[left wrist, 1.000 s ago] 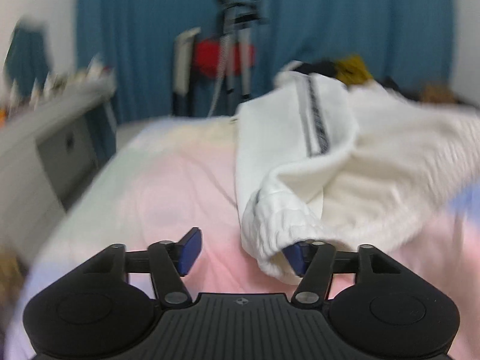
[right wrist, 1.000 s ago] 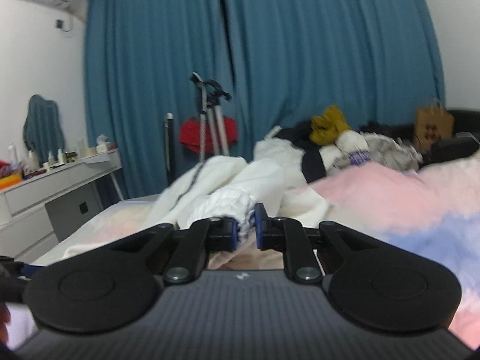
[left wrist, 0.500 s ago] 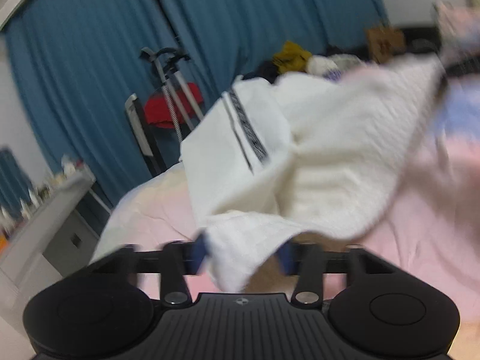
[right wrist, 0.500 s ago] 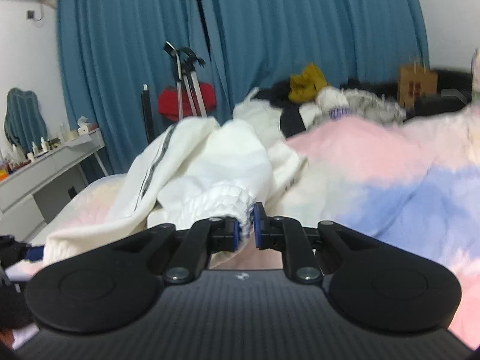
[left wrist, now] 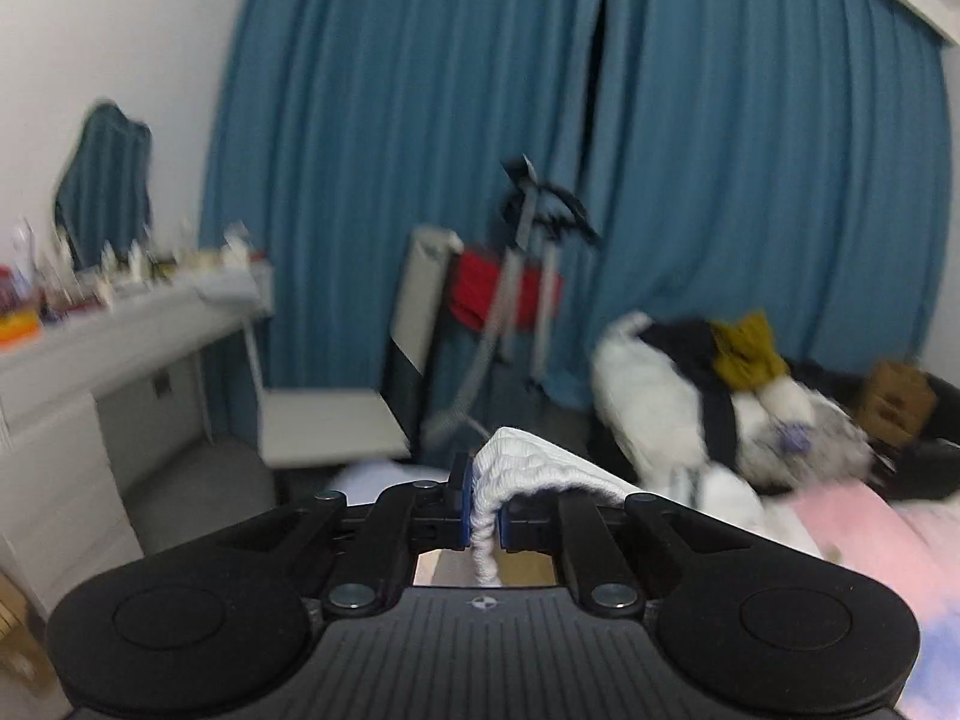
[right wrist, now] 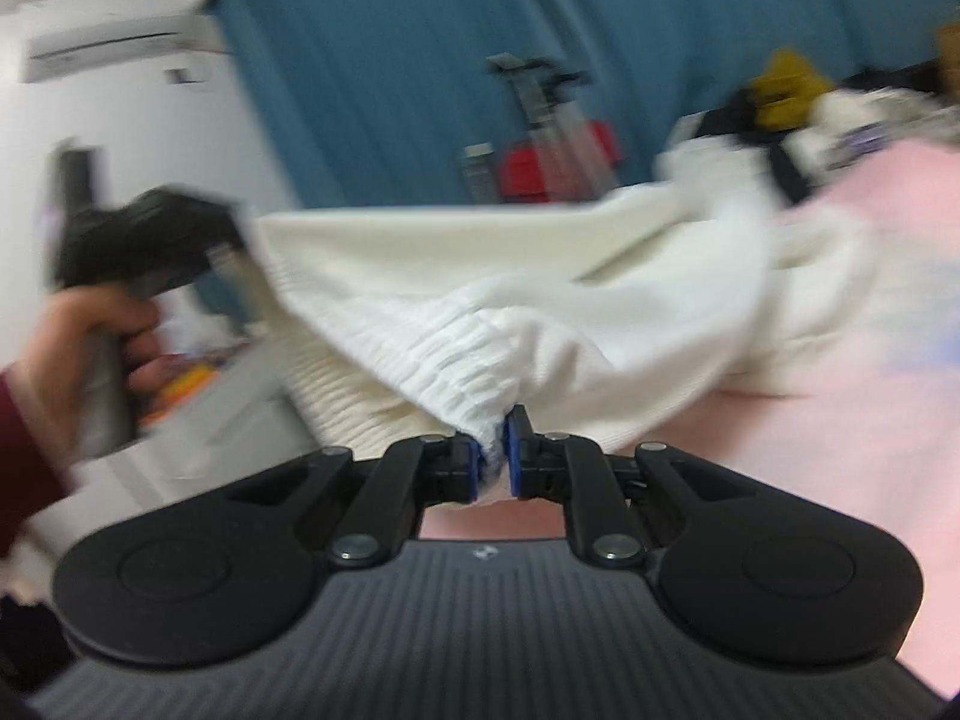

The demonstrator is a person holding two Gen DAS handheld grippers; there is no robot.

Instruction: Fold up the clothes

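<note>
A white garment with a ribbed elastic hem (right wrist: 480,324) hangs stretched between my two grippers above the pink and blue bedspread (right wrist: 840,372). My right gripper (right wrist: 493,462) is shut on the gathered hem. My left gripper (left wrist: 482,507) is shut on another ribbed edge of the same garment (left wrist: 528,468), which drapes off to the right. In the right wrist view the left gripper (right wrist: 150,234) shows at the left, held in a hand, with the cloth running from it.
A pile of mixed clothes (left wrist: 720,396) lies at the far end of the bed. A white dresser (left wrist: 90,360) with small items stands at the left. A tripod (left wrist: 528,276), a red bag and a folding chair stand before the blue curtain (left wrist: 540,120).
My left gripper closed on the garment's ribbed edge and lifted it off the bed. Both grippers rose and spread the cloth between them; the right stayed shut on the hem.
</note>
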